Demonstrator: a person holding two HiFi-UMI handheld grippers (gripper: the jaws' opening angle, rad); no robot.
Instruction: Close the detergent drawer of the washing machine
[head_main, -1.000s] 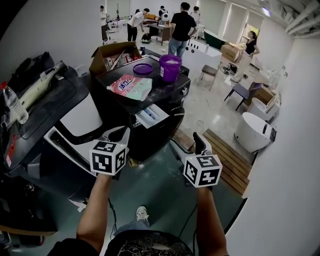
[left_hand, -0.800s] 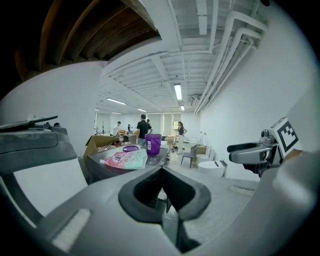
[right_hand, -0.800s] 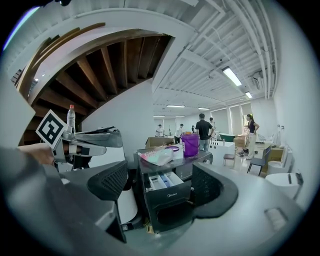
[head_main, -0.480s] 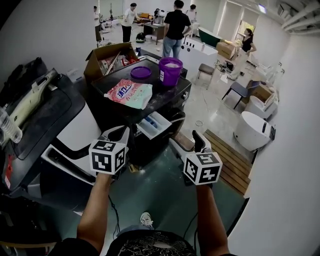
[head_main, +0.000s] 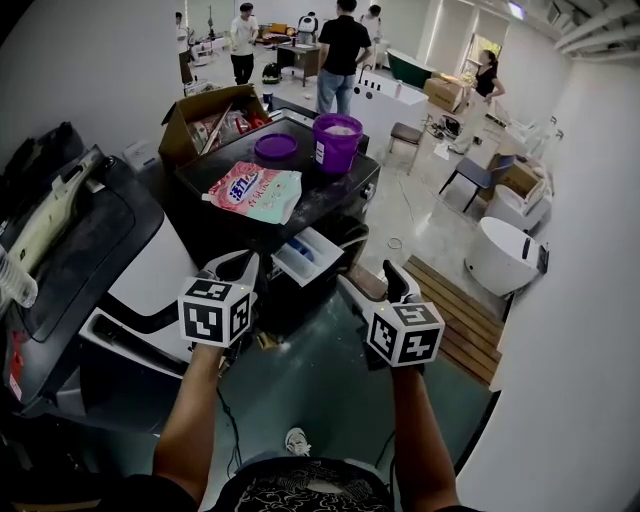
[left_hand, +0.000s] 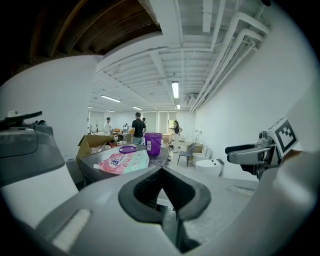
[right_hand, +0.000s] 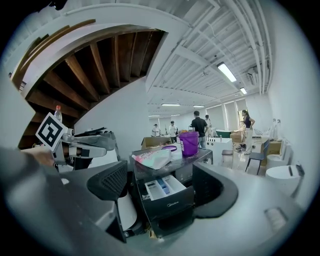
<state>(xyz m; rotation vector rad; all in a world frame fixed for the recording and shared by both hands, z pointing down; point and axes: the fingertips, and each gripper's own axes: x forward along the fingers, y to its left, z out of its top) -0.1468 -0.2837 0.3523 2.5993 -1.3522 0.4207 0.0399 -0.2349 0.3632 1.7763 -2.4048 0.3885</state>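
We see the dark washing machine (head_main: 345, 190) ahead of us and below, its front facing both grippers. Behind its far left corner sits an open cardboard box (head_main: 205, 120) full of mixed items. The left gripper (head_main: 235, 262) is held up on the left, short of the machine; its jaws are together, pads meeting at the tip with nothing between them. The right gripper (head_main: 370, 283) is level with it on the right, jaws wide apart and holding nothing; in the right gripper view the machine's front shows in the gap, well beyond the pads. On top of the machine lies a pink and pale green detergent pouch (head_main: 255, 190), flat and near the front edge. The detergent drawer (head_main: 305, 255) sticks out of the upper front, pulled open, white compartments and a blue insert showing, touched by neither gripper. Behind the pouch stands a purple bucket (head_main: 337, 142), upright, with a purple lid (head_main: 277, 148) lying flat just to its left.
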